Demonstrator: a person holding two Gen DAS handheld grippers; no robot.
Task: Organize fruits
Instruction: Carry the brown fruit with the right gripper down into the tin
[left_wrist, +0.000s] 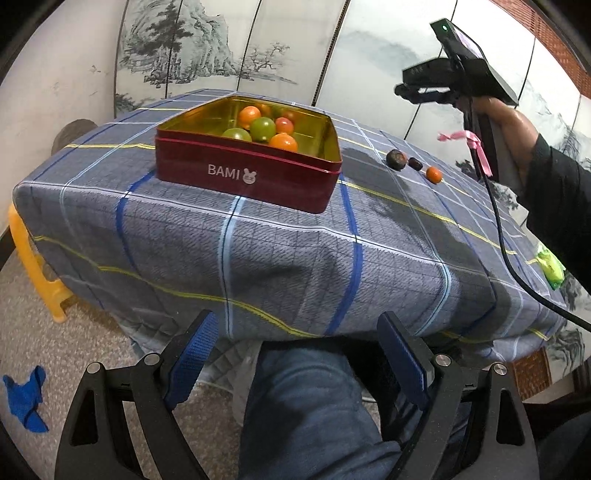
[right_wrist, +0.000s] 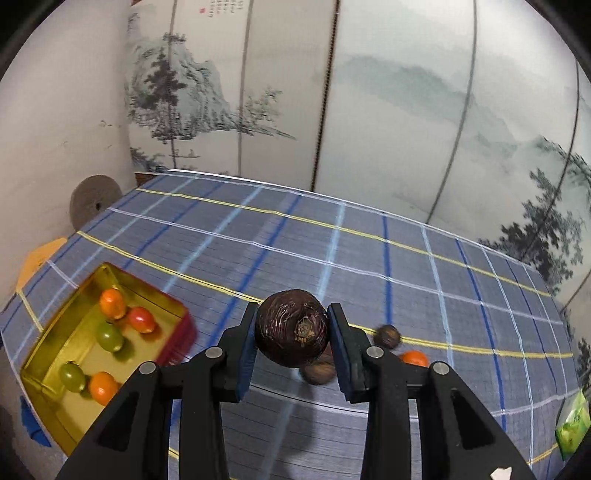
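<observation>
Between the blue pads of my right gripper (right_wrist: 293, 338), at the centre of the right wrist view, sat a dark brown wrinkled round fruit (right_wrist: 291, 332); the jaws were narrow and clamped on it from both sides, well above the blue-grey checked tablecloth (right_wrist: 332, 258). Below the gripper on the cloth I noted two small brown fruits (right_wrist: 387, 336) and one small orange fruit (right_wrist: 414, 358), near each other. At lower left of that view lay the dark red metal tin with gold interior (right_wrist: 48, 387), holding orange, red and green round fruits (right_wrist: 109, 336).

Left gripper (left_wrist: 295, 354), lower centre of the left wrist view: jaws stood wide, nothing between the pads, over my jeans-clad knee (left_wrist: 306, 398) short of the table edge. The tin, lettered BAMI, sat at upper centre there. At upper right, a hand (left_wrist: 509, 125) held the right gripper aloft; its jaws were not readable from that angle.
</observation>
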